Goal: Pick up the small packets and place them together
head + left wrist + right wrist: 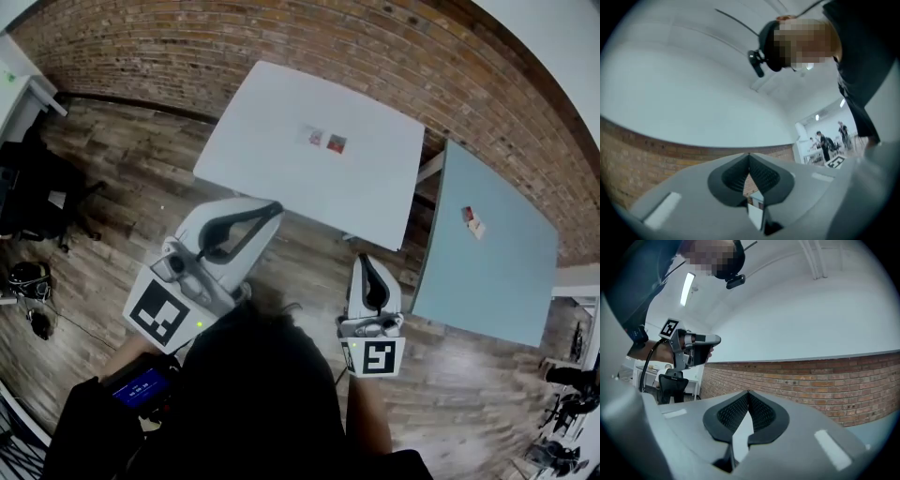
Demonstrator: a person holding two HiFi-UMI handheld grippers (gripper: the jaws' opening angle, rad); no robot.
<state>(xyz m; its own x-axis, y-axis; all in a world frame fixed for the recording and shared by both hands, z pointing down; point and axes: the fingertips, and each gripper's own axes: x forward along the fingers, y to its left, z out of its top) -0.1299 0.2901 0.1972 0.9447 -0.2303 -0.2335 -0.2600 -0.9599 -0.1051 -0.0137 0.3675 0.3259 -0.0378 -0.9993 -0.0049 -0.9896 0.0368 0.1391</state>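
On the white table (272, 112), toward its far side, I count two small packets: a pale packet (315, 138) and a reddish packet (337, 143), lying flat just beside each other. On the blue-grey table (506, 272) to the right I count a second pair of packets (472, 221), one red and one white. They lie close together near that table's far end, but I cannot tell whether they touch. The left gripper (277, 208) is held over the wooden floor (122, 178), short of the white table's near edge. In its own view the ribbed pads (761, 176) meet at the tips with nothing between them. The right gripper (360, 257) is also over the floor, near the gap between the two tables. Its jaws are closed together and empty, with only table surface and brick wall (820, 376) beyond them. Both grippers are well apart from all four packets. A black office chair (42, 202) stands at the left, beside the brick wall. In the left gripper view, people stand at a bright far end of the room (825, 140).
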